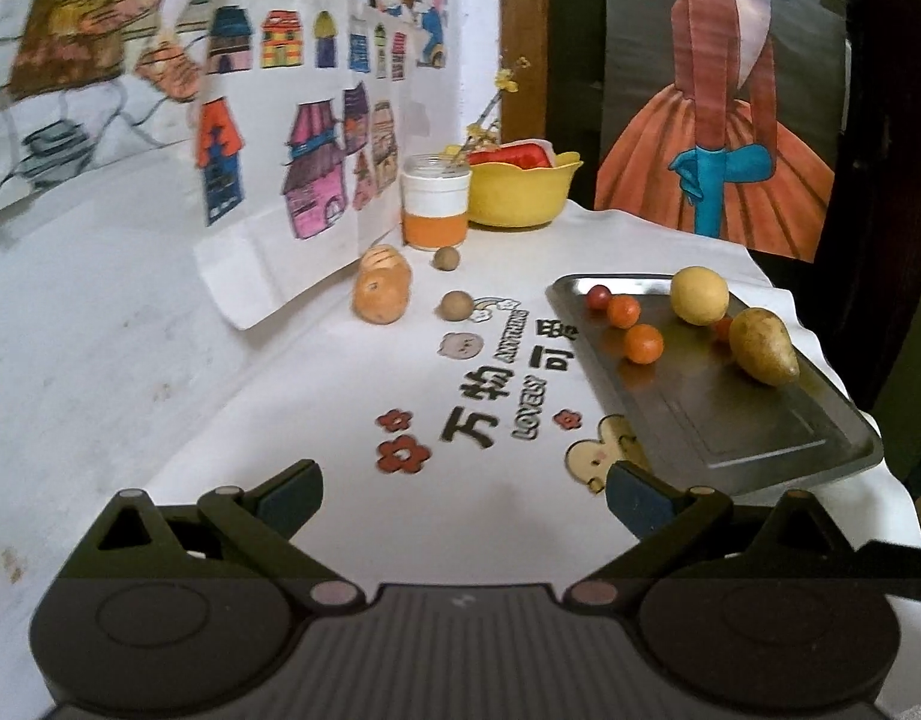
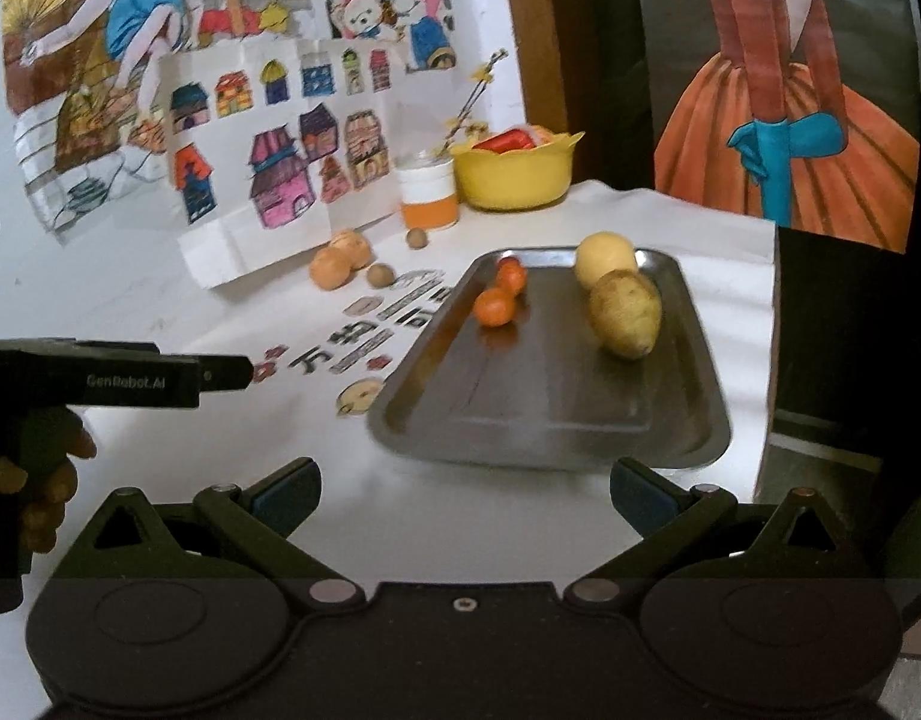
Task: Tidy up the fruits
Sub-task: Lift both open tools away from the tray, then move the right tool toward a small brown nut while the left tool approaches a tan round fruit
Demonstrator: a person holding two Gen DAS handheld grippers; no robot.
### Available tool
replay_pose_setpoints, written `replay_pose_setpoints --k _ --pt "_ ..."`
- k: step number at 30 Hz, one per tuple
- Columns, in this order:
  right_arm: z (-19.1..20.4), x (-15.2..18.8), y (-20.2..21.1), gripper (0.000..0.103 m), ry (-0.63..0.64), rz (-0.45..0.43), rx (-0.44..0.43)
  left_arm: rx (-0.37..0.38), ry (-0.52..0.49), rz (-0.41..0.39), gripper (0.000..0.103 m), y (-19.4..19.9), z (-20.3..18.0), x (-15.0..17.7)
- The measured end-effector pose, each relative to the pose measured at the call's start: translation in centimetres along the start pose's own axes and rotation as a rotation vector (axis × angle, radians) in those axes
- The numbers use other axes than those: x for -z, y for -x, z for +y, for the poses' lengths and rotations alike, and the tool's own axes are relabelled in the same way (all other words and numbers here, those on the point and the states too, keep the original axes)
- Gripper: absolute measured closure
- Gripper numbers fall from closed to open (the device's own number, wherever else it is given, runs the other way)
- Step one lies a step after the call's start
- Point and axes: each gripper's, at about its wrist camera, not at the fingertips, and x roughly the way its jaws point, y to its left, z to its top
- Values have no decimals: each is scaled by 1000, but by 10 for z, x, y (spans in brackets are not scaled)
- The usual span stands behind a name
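**Both tongs open and empty; loose fruit still beyond the tray**

Nearest the cameras, the left tongs (image 1: 463, 495) and the right tongs (image 2: 465, 492) both stand wide open, holding nothing, low over a white desk (image 1: 316, 396) covered by a printed cloth. A person's hand (image 2: 37, 480) grips the left tool's handle at the left edge of the right wrist view.

Just ahead lies a metal tray (image 1: 760, 450), taken here as the landmark. Its near half is bare. On its far half sit a pear (image 1: 762, 347), with its narrow end pointing toward the tray's right rim, a yellow round fruit (image 1: 699, 294) behind it, and small orange-red fruits (image 1: 643, 344) toward the tray's left rim.

Left of the tray and beyond its far end, still on the cloth, lie two orange fruits (image 1: 383, 292) touching each other and two small brown round fruits (image 1: 457, 305). These probably remain to be moved. They lie ahead of the left tongs, which appear to be nearer to them.

Farther still, beyond the tray's far left corner, a jar (image 1: 435, 202) holds a sprig, and a yellow bowl (image 1: 523, 192) holds something red.
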Motion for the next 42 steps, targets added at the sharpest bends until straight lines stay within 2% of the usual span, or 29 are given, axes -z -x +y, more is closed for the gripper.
replay_pose_setpoints --k 12,20,23,30,42 --pt "49 3 1 1 80 30 -48 -59 39 11 0 18 41 17" --pt "74 -16 -7 1 109 30 -129 -95 63 3 0 23 67 17" --pt "80 -32 -13 1 122 36 -174 -90 96 -2 0 20 73 14" --pt "90 -77 -24 1 208 6 -201 -75 124 -18 0 7 76 3" --pt "81 -155 -57 1 258 -67 -164 -63 65 -64 0 -30 65 -36"
